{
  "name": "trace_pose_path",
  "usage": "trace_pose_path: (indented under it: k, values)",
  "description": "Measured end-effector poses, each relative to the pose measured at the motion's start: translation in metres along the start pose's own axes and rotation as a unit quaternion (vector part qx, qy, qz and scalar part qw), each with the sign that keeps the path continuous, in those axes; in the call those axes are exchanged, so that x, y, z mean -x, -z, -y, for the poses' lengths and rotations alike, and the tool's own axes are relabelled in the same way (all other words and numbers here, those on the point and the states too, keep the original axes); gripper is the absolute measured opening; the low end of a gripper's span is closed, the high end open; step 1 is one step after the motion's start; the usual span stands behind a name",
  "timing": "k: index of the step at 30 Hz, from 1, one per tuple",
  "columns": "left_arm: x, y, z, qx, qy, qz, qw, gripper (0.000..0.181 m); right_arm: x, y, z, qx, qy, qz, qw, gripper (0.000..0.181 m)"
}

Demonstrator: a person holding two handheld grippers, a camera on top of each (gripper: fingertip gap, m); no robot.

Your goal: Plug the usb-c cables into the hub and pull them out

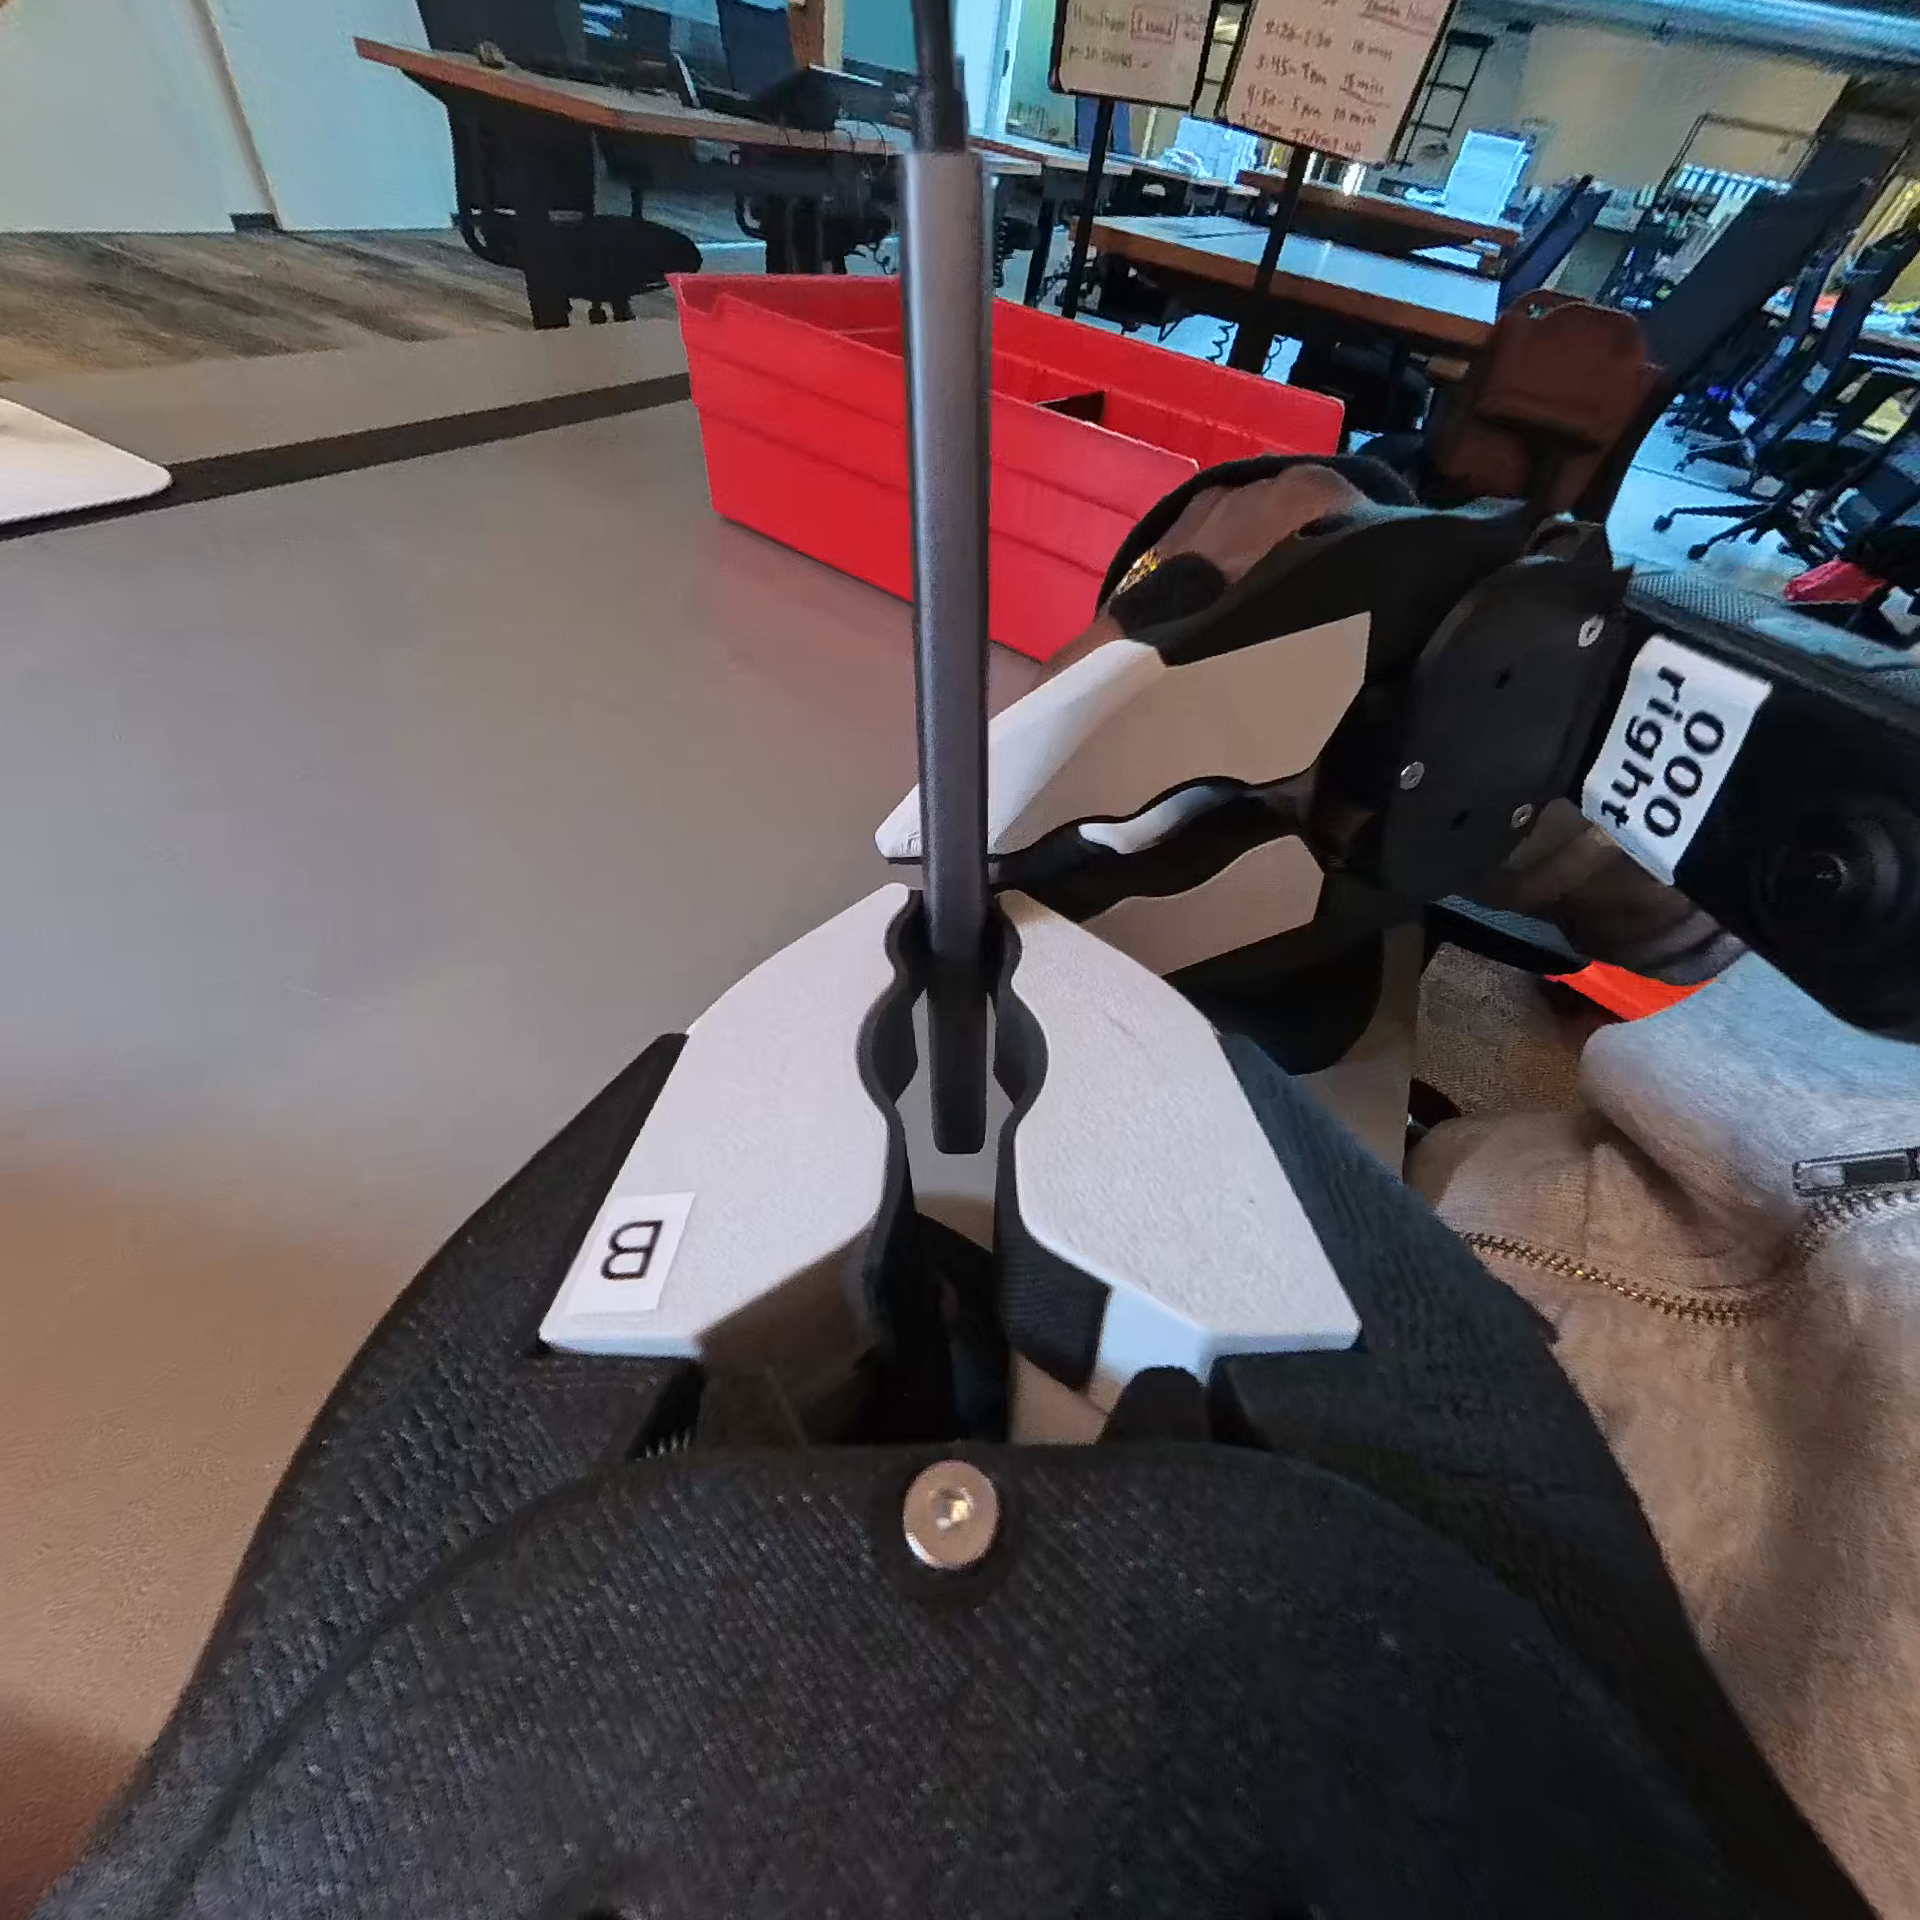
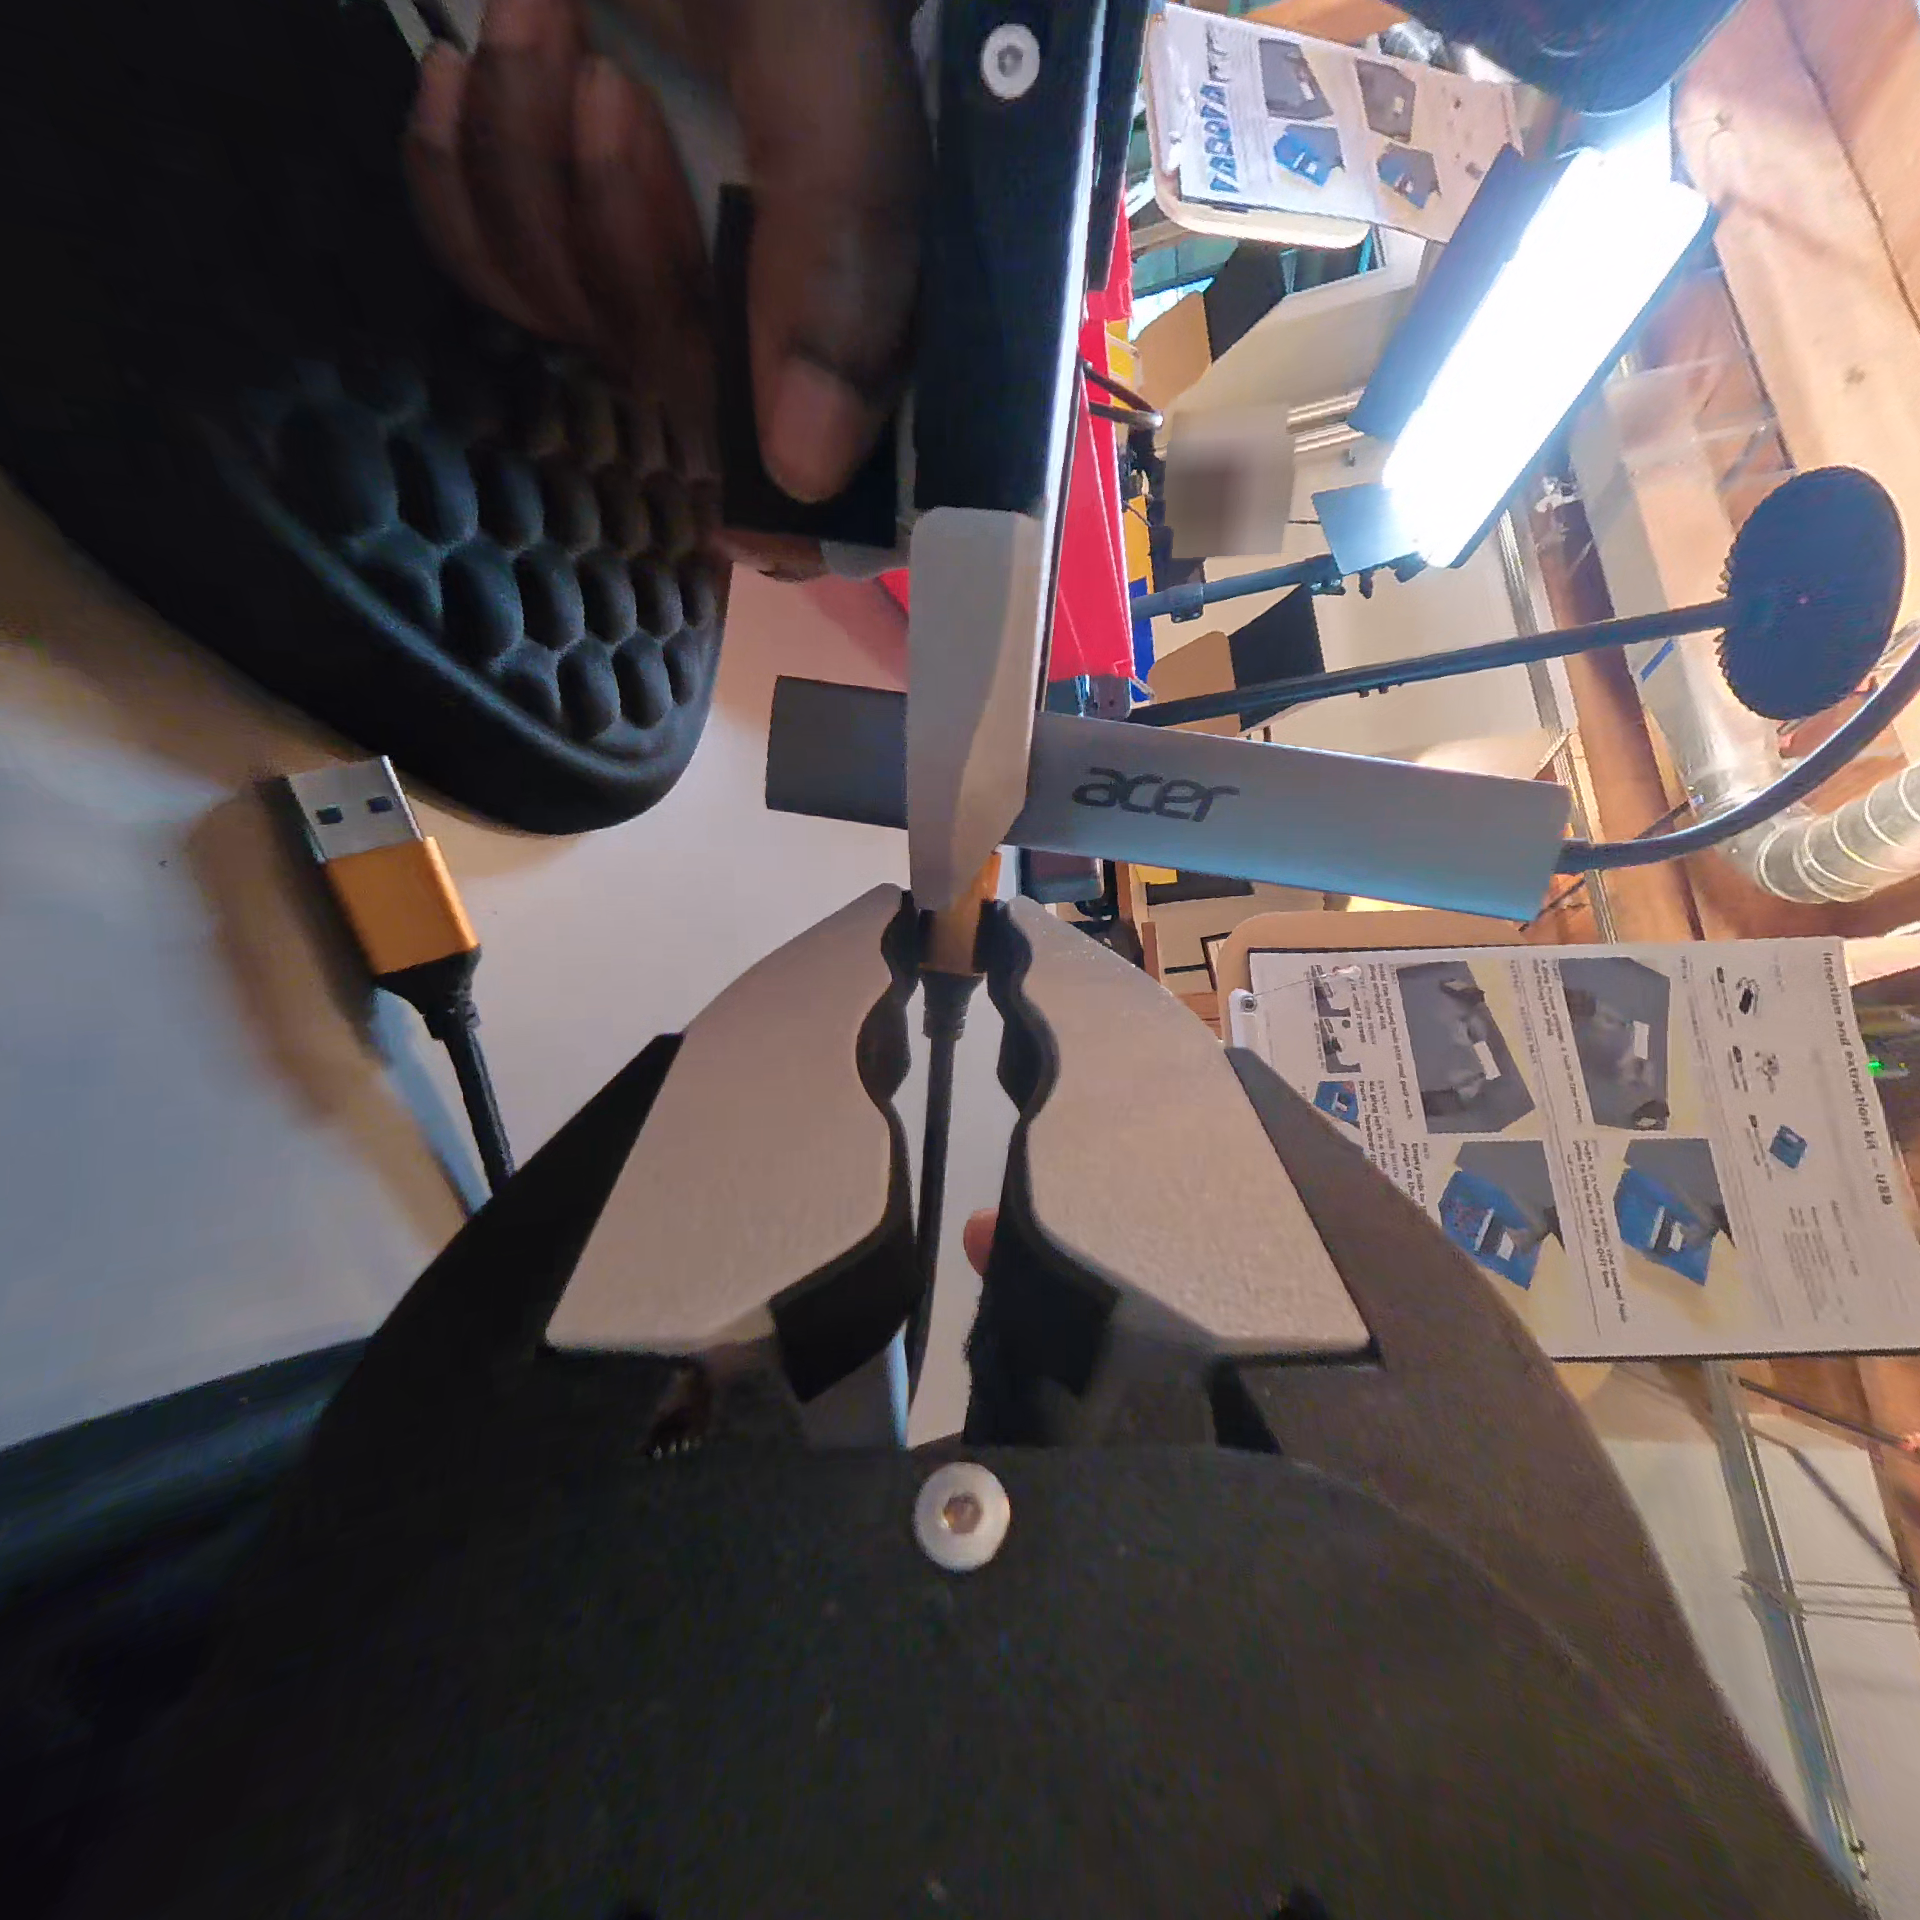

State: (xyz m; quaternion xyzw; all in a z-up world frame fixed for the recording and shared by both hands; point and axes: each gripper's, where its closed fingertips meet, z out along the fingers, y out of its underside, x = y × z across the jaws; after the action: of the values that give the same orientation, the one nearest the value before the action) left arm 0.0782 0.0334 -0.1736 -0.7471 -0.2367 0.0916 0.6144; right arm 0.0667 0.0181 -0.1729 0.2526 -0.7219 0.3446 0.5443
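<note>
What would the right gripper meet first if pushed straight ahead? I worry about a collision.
The right gripper, shut on the orange plug, would probably meet the left gripper's finger and the grey hub almost at once.

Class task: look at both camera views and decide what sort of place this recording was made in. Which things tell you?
Probably an open-plan office or lab workspace: long brown-topped desks with black swivel office chairs, handwritten whiteboards on stands, and printed instruction sheets beside the grey work table.

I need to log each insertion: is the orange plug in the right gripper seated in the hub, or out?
Cannot tell. The orange plug is pinched in the right gripper at the hub, but the left gripper's finger hides the joint.
</note>
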Motion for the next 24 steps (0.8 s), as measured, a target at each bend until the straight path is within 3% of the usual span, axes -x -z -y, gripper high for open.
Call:
trace_pose_path:
  k: [4, 6, 11, 17, 24]
  values:
    - [-0.001, 0.000, -0.005, 0.016, 0.012, -0.017, 1.000, 0.010, 0.008, 0.002, 0.001, 0.011, -0.043, -0.007, 0.999, 0.013]
    - [-0.009, -0.002, -0.009, 0.032, 0.010, -0.046, 0.998, 0.009, 0.014, 0.010, 0.003, -0.005, -0.070, 0.024, 0.997, 0.012]
    - [-0.012, -0.010, -0.018, 0.082, 0.024, -0.072, 0.994, 0.011, 0.019, 0.013, -0.005, 0.010, -0.005, 0.070, 0.997, 0.013]
    - [-0.010, -0.001, -0.008, 0.038, 0.045, -0.084, 0.995, 0.010, 0.011, 0.011, 0.002, 0.000, -0.043, 0.016, 0.999, 0.012]
    - [-0.012, -0.006, -0.015, 0.065, 0.014, -0.062, 0.996, 0.010, 0.014, 0.013, -0.005, -0.018, 0.000, 0.021, 1.000, 0.013]
